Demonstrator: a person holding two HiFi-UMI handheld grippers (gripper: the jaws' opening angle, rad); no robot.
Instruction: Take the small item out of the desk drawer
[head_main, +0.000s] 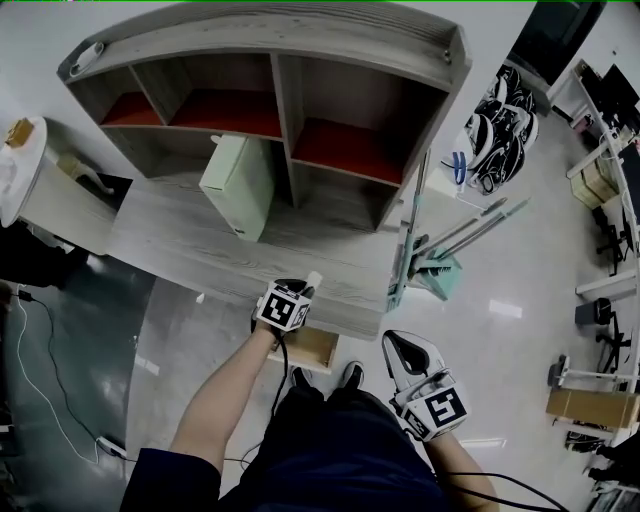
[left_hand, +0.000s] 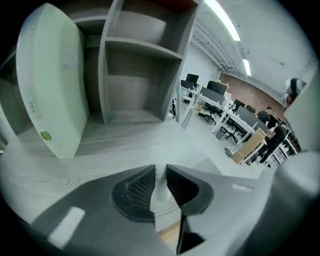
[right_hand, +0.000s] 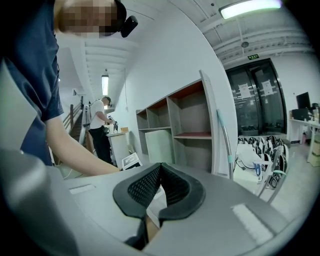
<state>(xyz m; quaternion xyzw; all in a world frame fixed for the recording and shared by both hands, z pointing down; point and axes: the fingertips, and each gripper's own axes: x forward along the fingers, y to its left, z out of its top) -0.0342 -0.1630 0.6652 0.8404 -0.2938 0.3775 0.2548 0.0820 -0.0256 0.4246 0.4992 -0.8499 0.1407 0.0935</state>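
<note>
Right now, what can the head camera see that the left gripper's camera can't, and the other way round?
Only the head view shows the right gripper, with its jaws together, and the person's shoes on the floor below.
Only the left gripper view shows a far row of office desks with people at them, and the ceiling lights.
Both show the pale green box standing on the desk, the shelves behind it, and the left gripper closed on a small white item.
</note>
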